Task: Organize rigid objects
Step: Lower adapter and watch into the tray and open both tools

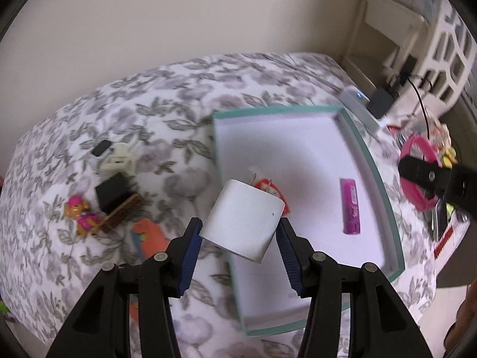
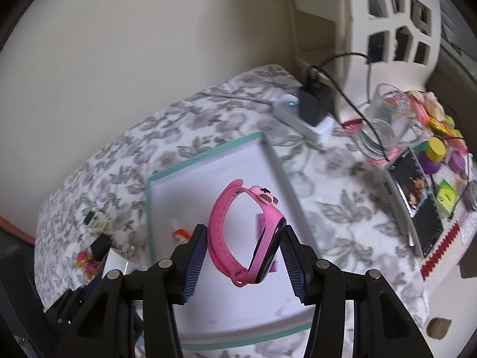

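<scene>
My left gripper is shut on a white charger cube, prongs pointing away, held above the near left part of a teal-rimmed white tray. Inside the tray lie a magenta tube and a small orange-and-white item, partly hidden behind the cube. My right gripper is shut on a pink wristwatch, its dark face against the right pad, hanging over the same tray. In the left wrist view the right gripper's black finger and the pink band show at the right edge.
Left of the tray on the flowered bedspread lie a black cube, a brush, a pink toy figure, an orange item and a cream piece. A power strip with a black adapter, glass jars and a dark booklet crowd the right.
</scene>
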A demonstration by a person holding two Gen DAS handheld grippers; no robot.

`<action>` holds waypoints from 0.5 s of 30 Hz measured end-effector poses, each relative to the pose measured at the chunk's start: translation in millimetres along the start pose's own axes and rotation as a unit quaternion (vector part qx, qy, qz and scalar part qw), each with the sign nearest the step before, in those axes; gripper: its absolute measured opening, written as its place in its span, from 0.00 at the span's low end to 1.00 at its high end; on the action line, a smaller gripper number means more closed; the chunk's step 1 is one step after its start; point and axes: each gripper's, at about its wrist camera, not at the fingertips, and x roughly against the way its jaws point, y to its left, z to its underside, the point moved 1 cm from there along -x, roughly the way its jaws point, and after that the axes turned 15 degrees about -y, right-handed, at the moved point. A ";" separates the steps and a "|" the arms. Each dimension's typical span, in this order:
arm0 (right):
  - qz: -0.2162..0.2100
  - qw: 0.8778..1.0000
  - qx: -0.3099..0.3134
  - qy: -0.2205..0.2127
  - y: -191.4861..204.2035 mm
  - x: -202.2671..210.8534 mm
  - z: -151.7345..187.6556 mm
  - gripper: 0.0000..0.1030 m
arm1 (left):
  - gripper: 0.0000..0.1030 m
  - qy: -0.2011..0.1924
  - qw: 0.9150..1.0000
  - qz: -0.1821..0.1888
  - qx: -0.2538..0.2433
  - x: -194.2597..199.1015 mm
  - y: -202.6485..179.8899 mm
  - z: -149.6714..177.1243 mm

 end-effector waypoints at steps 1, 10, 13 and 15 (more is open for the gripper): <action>0.007 1.000 0.001 0.006 -2.9 -3.6 1.8 0.51 | 0.51 0.003 1.000 0.001 -0.003 -2.4 -3.2 2.3; 0.046 0.995 0.006 0.090 -15.4 -47.2 34.0 0.51 | 0.51 0.026 1.000 0.007 -0.017 -28.4 -13.7 22.5; 0.049 0.993 0.010 0.105 -15.9 -54.3 40.9 0.51 | 0.51 0.038 0.999 0.008 -0.012 -35.5 -12.6 27.9; 0.052 0.992 0.012 0.115 -15.4 -58.7 44.2 0.51 | 0.51 0.042 0.999 0.008 -0.013 -38.6 -12.9 29.8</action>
